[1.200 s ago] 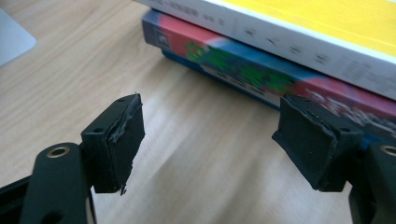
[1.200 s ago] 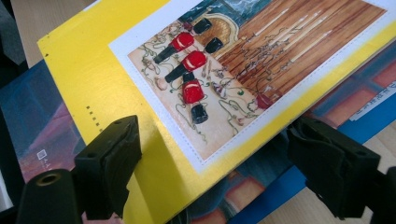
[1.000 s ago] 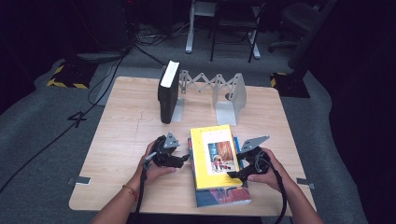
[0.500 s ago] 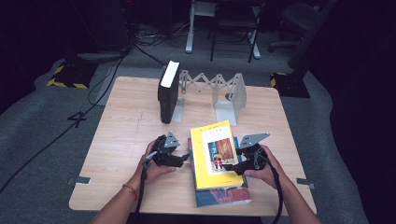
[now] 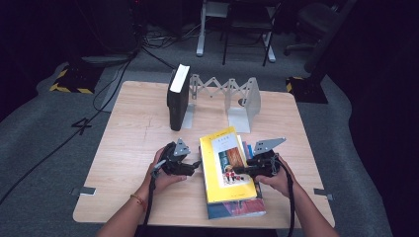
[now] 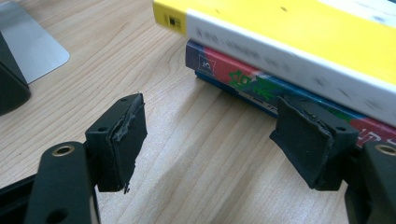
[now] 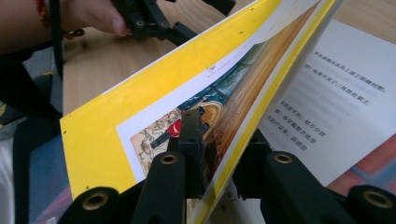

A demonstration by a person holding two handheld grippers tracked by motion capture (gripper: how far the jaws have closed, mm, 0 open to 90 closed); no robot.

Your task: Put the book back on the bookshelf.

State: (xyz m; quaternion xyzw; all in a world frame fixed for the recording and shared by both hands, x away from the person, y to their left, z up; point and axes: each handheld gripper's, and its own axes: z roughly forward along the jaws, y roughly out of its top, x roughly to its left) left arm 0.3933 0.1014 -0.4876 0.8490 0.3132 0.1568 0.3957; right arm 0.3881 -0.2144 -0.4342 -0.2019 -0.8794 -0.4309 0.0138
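- high view looks forward and down over the table.
- both gripper views sit low and close (shared: the yellow book).

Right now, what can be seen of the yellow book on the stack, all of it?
The yellow book lies on top of a red and blue book near the table's front edge. It is a paperback with a white spine and a picture panel on the glossy cover. The right gripper has just been closing; its jaws pinch the front cover, lifted off a page of printed text. The left gripper waits open beside the spine.
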